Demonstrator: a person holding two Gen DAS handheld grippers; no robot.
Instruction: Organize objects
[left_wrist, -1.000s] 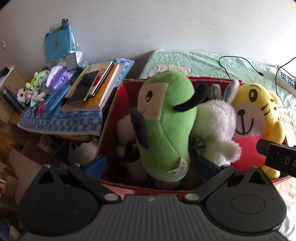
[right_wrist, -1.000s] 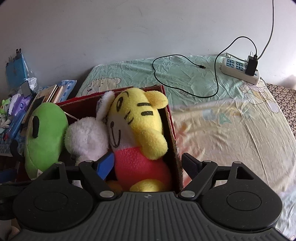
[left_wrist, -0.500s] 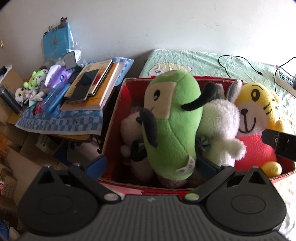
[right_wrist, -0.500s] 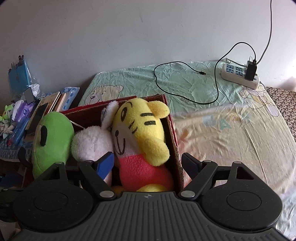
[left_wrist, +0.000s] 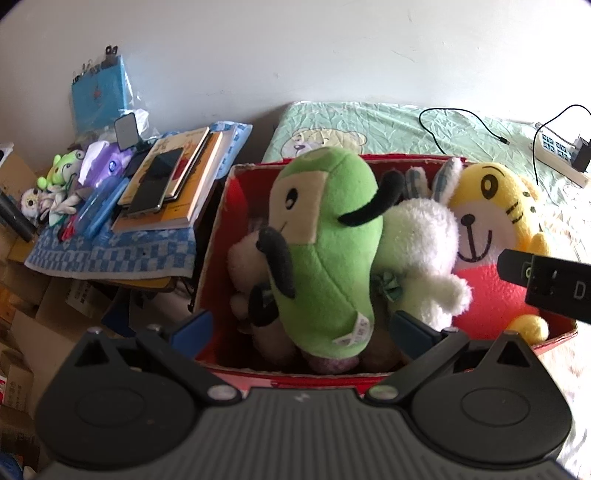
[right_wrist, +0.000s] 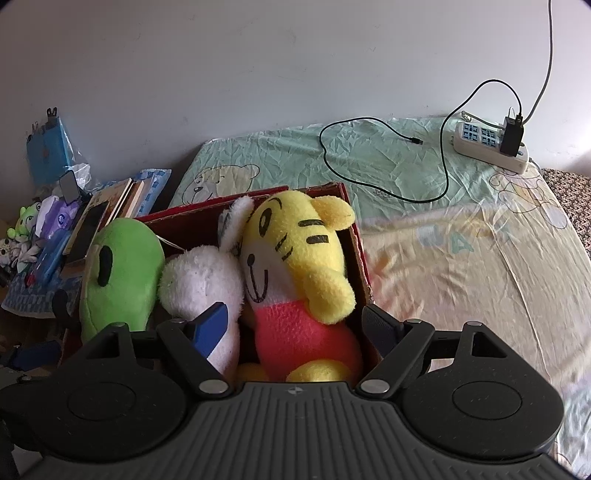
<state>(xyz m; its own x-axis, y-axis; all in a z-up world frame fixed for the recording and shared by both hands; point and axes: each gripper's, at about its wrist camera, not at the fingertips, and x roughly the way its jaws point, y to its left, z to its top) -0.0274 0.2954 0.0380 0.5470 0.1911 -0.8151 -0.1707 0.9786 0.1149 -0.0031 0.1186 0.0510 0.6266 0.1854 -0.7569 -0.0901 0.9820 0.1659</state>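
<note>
Left wrist view: left gripper (left_wrist: 301, 326) spread wide, empty, above red box (left_wrist: 218, 236) holding green plush (left_wrist: 325, 251); right gripper (right_wrist: 295, 325) likewise wide, empty, over yellow tiger plush (right_wrist: 295, 258).

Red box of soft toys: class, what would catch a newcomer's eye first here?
The red box on the bed, crammed with plush: a green toy at its left, a white rabbit in the middle and a yellow tiger at its right. Both tools, left and right, hover open over it.
</note>
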